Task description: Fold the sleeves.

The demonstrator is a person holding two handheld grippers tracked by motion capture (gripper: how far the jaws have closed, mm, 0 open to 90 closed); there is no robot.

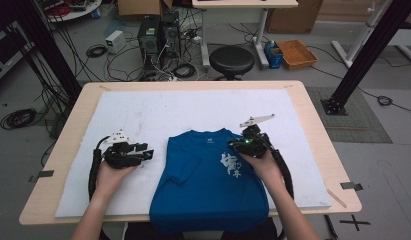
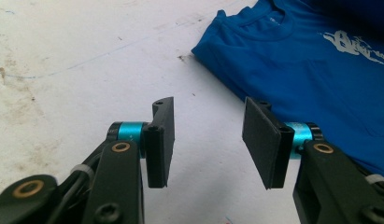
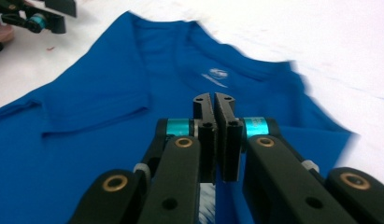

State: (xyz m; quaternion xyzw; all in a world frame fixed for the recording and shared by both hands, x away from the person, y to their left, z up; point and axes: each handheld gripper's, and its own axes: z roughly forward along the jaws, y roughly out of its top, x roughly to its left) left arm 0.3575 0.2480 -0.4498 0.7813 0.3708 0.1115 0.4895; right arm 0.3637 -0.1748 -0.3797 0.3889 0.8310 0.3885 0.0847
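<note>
A blue T-shirt (image 1: pixel 208 185) with a white print lies flat, front up, at the near middle of the white mat, its hem hanging over the table's front edge. My left gripper (image 1: pixel 148 152) rests on the mat just left of the shirt's folded-in sleeve. Its jaws are open, with bare mat between them (image 2: pixel 206 140) and the shirt (image 2: pixel 311 60) off to one side. My right gripper (image 1: pixel 233 145) hovers over the shirt's right chest by the print. Its pads (image 3: pixel 214 102) are shut, and I see no cloth between them above the shirt (image 3: pixel 101 140). The left gripper (image 3: pixel 45 18) shows far off.
The white mat (image 1: pixel 143 115) covers most of the wooden table (image 1: pixel 313 115). Beyond the far edge stand a black stool (image 1: pixel 231 60), computer towers and loose cables on the floor. Black frame posts rise at both sides.
</note>
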